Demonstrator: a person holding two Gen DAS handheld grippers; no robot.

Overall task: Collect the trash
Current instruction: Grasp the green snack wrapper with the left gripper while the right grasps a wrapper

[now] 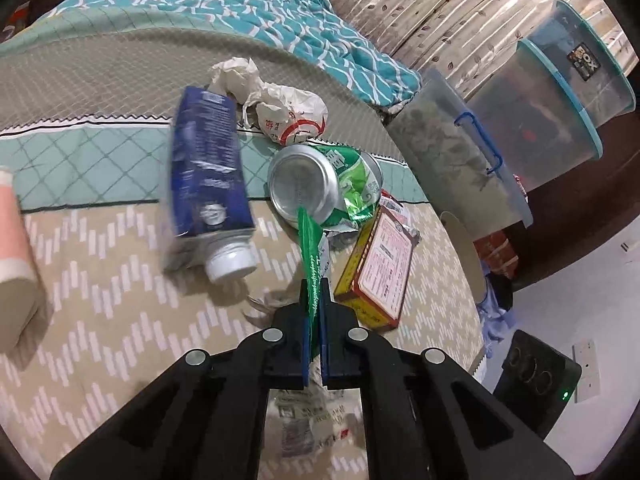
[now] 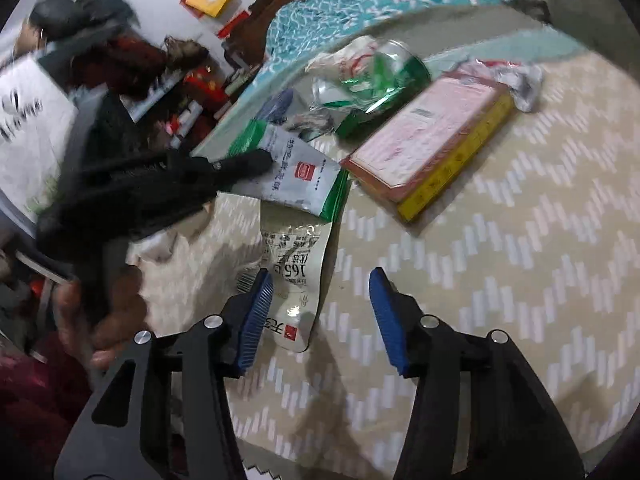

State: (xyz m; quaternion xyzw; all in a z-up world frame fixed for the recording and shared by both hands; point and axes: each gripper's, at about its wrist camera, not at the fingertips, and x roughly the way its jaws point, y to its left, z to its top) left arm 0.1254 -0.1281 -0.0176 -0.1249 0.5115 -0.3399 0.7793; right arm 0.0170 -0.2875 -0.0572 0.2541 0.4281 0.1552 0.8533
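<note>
My left gripper (image 1: 315, 320) is shut on a green-and-white snack wrapper (image 1: 310, 256), held edge-on above the bed. The same wrapper (image 2: 296, 176) shows in the right wrist view with the left gripper's black finger on it. My right gripper (image 2: 320, 304) is open, its left pad beside the wrapper's lower white end (image 2: 294, 280). On the bed lie a crushed green can (image 1: 320, 180), a blue carton (image 1: 208, 176) with a white cap, crumpled paper (image 1: 272, 100), and a pink-and-yellow box (image 1: 380, 268). The can (image 2: 384, 84) and box (image 2: 432, 136) also show in the right wrist view.
The bed has a beige zigzag sheet (image 1: 120, 320) and a teal quilt (image 1: 240, 12). Clear storage bins (image 1: 540, 120) stand stacked beside the bed at right. A black device (image 1: 540, 376) sits on the floor. A cluttered shelf (image 2: 160, 88) lies left in the right wrist view.
</note>
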